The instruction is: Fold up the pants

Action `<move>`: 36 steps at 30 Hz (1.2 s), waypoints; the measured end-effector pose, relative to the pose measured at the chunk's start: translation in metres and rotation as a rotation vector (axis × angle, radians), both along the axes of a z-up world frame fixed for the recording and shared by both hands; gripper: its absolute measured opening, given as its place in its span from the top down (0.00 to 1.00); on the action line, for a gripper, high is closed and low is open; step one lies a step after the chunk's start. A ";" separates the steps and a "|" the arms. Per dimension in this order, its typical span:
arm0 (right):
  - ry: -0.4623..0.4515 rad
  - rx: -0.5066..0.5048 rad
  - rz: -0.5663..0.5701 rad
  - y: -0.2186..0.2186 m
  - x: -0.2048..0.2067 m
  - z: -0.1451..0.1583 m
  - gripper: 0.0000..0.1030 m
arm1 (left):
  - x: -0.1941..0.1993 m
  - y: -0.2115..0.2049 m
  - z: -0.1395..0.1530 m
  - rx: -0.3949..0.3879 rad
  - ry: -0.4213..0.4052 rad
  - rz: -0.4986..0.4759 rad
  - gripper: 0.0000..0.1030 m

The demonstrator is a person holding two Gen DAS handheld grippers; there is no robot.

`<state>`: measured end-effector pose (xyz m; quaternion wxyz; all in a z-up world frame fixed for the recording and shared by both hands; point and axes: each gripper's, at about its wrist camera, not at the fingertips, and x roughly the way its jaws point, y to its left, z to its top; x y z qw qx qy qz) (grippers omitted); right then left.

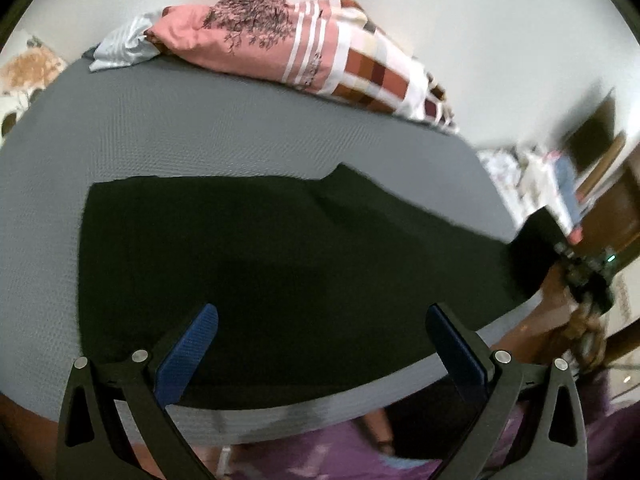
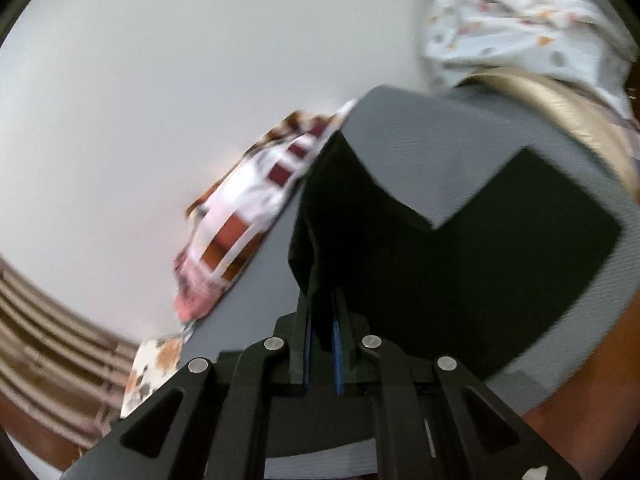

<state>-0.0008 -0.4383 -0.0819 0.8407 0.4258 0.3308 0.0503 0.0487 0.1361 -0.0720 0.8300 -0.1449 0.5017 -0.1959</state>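
Note:
The black pants (image 1: pixel 260 248) lie flat on the grey bed surface (image 1: pixel 180 140) in the left wrist view. My left gripper (image 1: pixel 320 332) is open, its blue pads (image 1: pixel 188 352) wide apart above the pants' near edge. In the right wrist view my right gripper (image 2: pixel 321 320) is shut on a lifted end of the pants (image 2: pixel 336 208), which rises in a fold above the bed (image 2: pixel 440 136); the rest of the pants (image 2: pixel 520 248) lies flat to the right. The right gripper also shows at the right edge of the left wrist view (image 1: pixel 588 276), at the pants' far end.
A pink patterned pillow (image 1: pixel 280 40) lies along the bed's far edge, with a pale striped cloth (image 1: pixel 120 48) beside it. It shows blurred in the right wrist view (image 2: pixel 248 216). White patterned bedding (image 2: pixel 520 20) lies beyond the bed corner. A purple garment (image 1: pixel 340 448) is below the near bed edge.

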 end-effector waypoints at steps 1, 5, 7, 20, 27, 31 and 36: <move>-0.002 0.007 0.017 0.006 0.002 0.000 0.90 | 0.000 0.001 0.000 -0.021 0.005 0.005 0.00; 0.010 0.024 0.122 0.050 0.012 -0.004 0.90 | 0.004 0.002 -0.006 -0.039 0.038 0.023 0.00; 0.021 0.023 0.187 0.078 0.018 -0.010 0.90 | 0.005 0.002 -0.014 -0.036 0.061 0.035 0.00; 0.143 -0.061 0.446 0.199 0.038 -0.068 0.90 | 0.007 -0.008 -0.035 -0.021 0.135 -0.004 0.00; 0.168 -0.101 0.517 0.223 0.036 -0.080 0.90 | 0.008 -0.013 -0.038 -0.020 0.146 -0.021 0.00; 0.163 -0.145 0.548 0.237 0.038 -0.078 0.90 | 0.007 -0.017 -0.039 -0.012 0.154 -0.035 0.00; 0.158 -0.162 0.575 0.249 0.042 -0.080 0.89 | 0.006 -0.017 -0.041 -0.010 0.164 -0.037 0.00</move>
